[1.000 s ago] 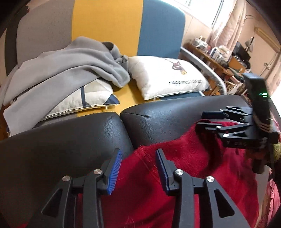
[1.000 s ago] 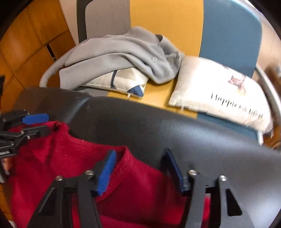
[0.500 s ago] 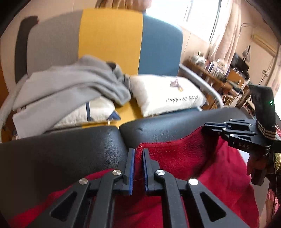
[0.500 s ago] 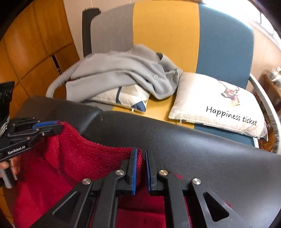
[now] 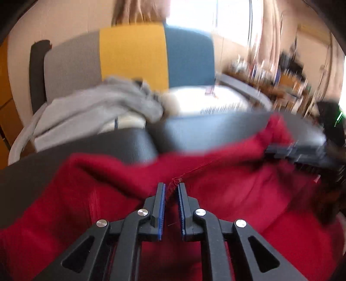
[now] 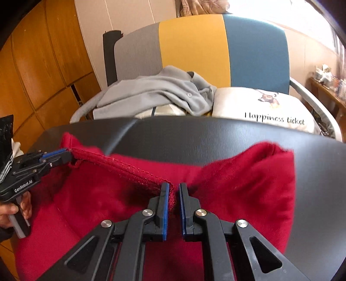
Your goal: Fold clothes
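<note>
A garment (image 6: 227,194) lies on a padded surface (image 6: 216,136), before a chair (image 6: 194,47) bearing a sweater (image 6: 151,95) left of a pillow (image 6: 259,103).

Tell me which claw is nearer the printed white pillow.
Right. The right claw, gripping the red garment, sits across the black cushion from the pillow; the left claw, jaws opening with the garment between them, is farther left.

A chair (image 6: 194,54) with a grey, yellow and blue back is standing behind the black padded surface (image 6: 216,134). Wood-panelled cabinets (image 6: 43,75) are lining the wall on the left. Daylight is pouring through a window (image 5: 194,13), beside pale curtains (image 5: 138,10).
</note>
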Demonstrator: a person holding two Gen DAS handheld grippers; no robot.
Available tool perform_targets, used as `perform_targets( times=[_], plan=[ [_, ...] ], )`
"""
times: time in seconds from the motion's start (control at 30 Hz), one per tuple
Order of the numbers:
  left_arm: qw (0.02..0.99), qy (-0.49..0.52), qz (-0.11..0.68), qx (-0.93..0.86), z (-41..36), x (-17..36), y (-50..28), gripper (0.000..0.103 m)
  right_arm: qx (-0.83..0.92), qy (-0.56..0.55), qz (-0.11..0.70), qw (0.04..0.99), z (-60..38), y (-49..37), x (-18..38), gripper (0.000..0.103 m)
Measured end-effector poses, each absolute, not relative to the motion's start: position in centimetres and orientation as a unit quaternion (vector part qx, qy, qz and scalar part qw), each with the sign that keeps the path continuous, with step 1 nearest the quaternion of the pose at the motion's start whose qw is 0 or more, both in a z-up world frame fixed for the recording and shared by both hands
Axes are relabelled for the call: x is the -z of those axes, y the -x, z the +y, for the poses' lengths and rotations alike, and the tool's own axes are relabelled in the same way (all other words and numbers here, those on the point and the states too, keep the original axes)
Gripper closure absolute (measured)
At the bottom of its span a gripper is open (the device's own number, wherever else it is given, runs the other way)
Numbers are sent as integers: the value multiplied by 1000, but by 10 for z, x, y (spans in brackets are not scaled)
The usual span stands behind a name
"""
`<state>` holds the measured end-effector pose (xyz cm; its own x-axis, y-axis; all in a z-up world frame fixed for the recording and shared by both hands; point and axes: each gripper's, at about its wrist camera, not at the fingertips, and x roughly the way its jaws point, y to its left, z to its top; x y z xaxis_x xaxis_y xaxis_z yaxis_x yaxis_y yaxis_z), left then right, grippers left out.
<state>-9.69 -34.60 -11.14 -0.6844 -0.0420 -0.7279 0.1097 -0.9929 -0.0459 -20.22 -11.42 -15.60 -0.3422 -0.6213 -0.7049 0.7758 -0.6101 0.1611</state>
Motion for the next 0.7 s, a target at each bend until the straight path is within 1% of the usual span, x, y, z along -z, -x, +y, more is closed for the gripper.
perform_targets(
  times=[0.07, 0.1, 0.2, 0.33, 0.37, 0.53, 0.67, 0.7],
  plan=[
    [43, -395, 51, 916, -349, 107, 96, 89, 810, -383, 99, 432, -114, 203, 157, 93],
    [41, -390, 66, 918, -352, 103, 94, 89, 809, -385, 94, 435, -113, 204, 158, 91],
    [37, -367, 123, 921, -365, 90, 82, 88, 803, -392, 69, 444, -105, 209, 160, 91],
    [48, -323, 181, 928, -376, 70, 68, 87, 803, -393, 60, 444, -102, 207, 162, 90],
    [50, -312, 187, 930, -376, 64, 70, 84, 803, -393, 59, 444, -102, 207, 162, 90],
    [55, -275, 187, 941, -370, 39, 108, 82, 802, -394, 57, 446, -101, 208, 161, 89],
    [30, -348, 237, 907, -374, 60, 144, 82, 803, -390, 62, 447, -102, 206, 161, 86],
    [29, -364, 228, 903, -369, 69, 144, 82, 802, -390, 61, 449, -102, 205, 160, 84]
  ],
)
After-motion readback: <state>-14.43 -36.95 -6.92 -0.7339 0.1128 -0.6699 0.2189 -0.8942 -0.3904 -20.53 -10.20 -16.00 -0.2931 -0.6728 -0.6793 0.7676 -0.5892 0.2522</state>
